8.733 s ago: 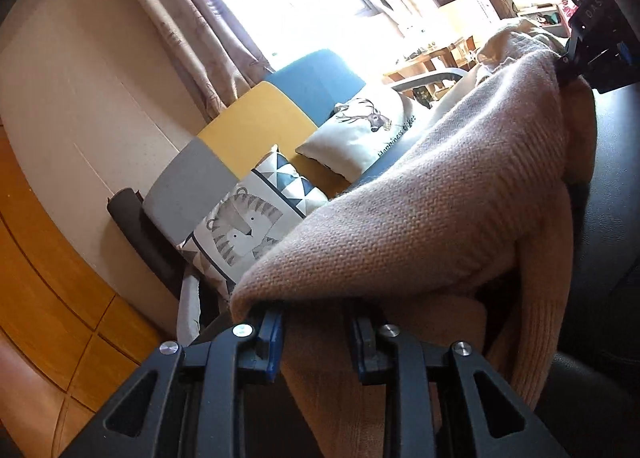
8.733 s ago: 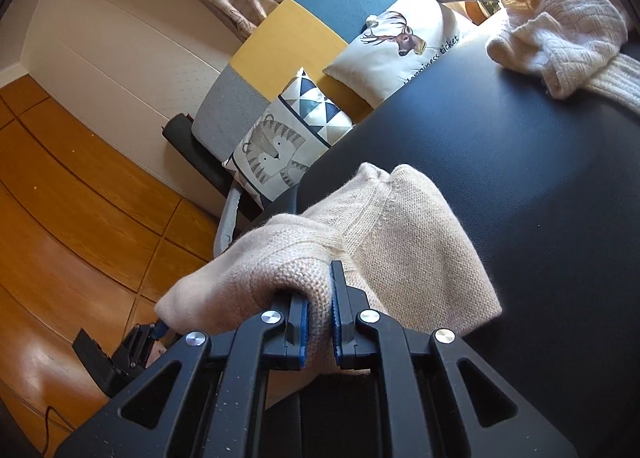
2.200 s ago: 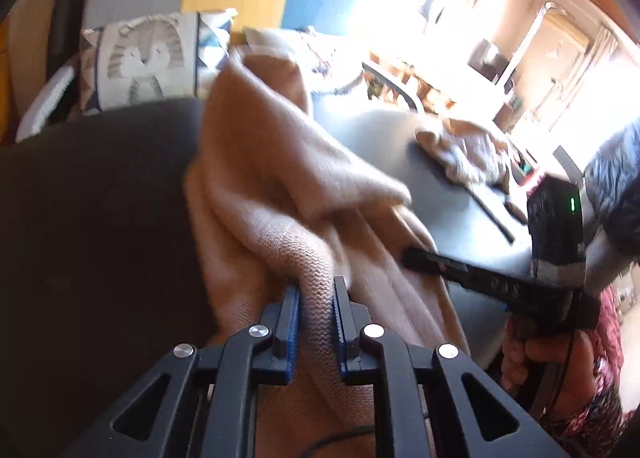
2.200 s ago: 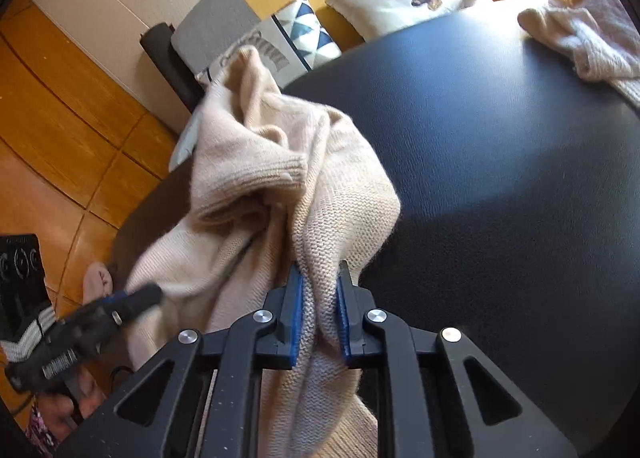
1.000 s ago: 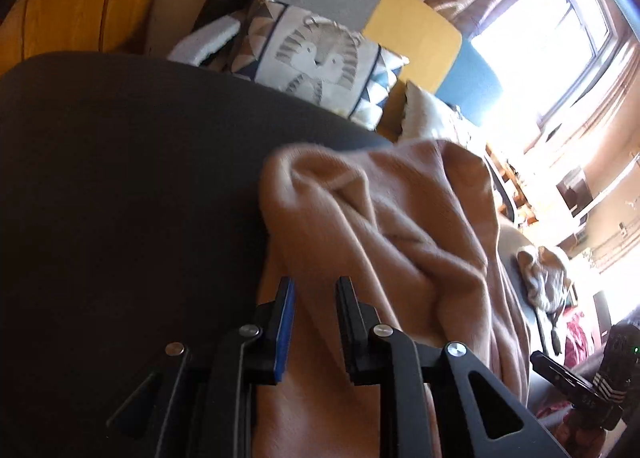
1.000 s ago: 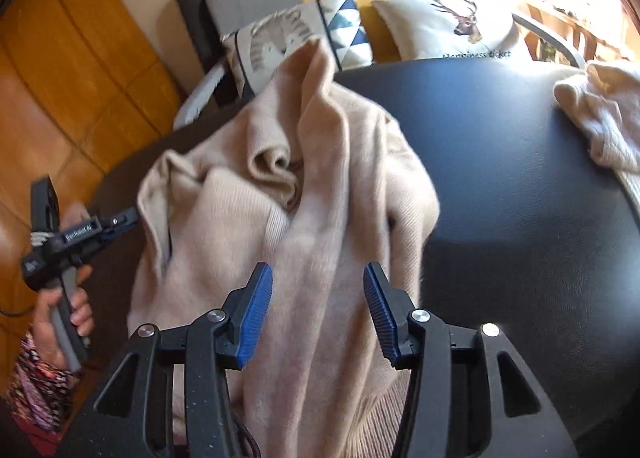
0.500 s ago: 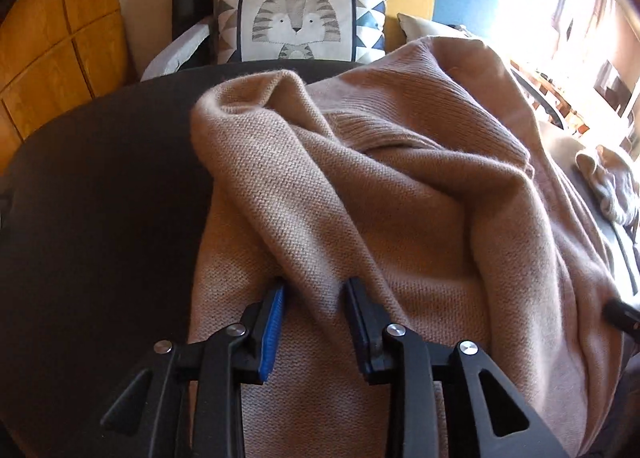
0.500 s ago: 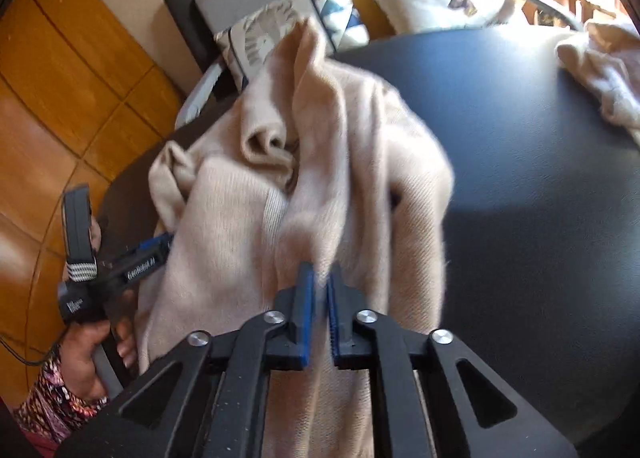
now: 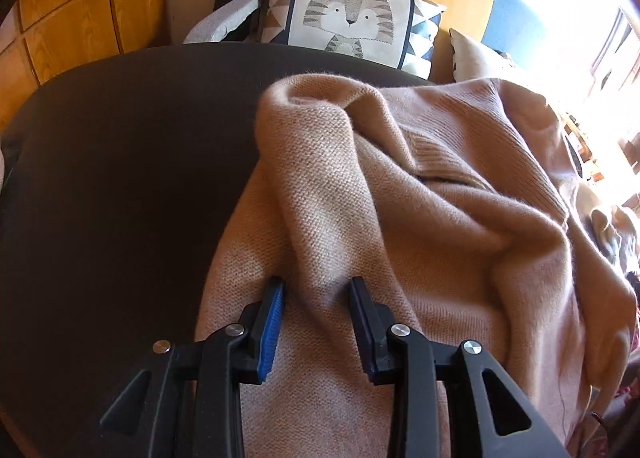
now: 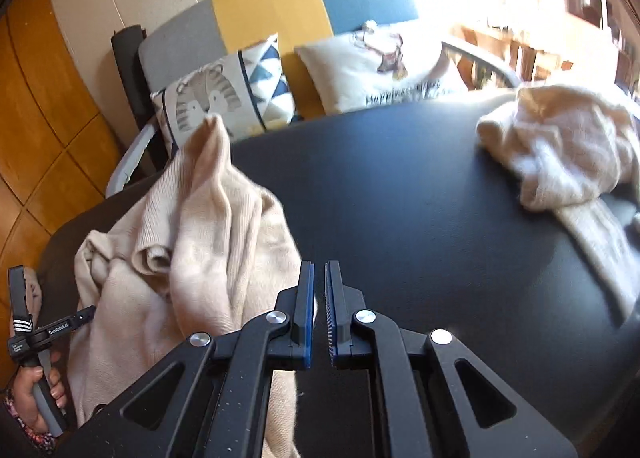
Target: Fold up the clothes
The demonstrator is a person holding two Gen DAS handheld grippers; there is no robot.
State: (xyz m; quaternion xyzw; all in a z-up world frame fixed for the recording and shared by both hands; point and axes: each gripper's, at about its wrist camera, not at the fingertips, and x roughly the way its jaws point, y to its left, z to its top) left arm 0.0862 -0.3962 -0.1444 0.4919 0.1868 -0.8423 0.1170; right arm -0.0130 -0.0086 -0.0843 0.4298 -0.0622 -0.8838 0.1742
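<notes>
Sunlit living room, with a dark round table [image 10: 420, 198] in front of a grey, yellow and blue sofa [image 10: 280, 6]. On the left wrist view the left claw [image 9: 316, 290] stands with its jaws apart, straddling a raised ridge of the beige sweater [image 9: 420, 198] without pinching it. That sweater lies crumpled on the table, spreading from the claw toward 1 o'clock. The right claw [image 10: 318, 282] has its jaws nearly together with a thin gap between them; they seem to hold nothing, though the sweater's edge at 9 o'clock lies close. A cream knit garment [image 10: 560, 154] sits heaped at 2 o'clock, well apart. Tiger cushion [image 9: 348, 18] rests on the sofa beyond.
</notes>
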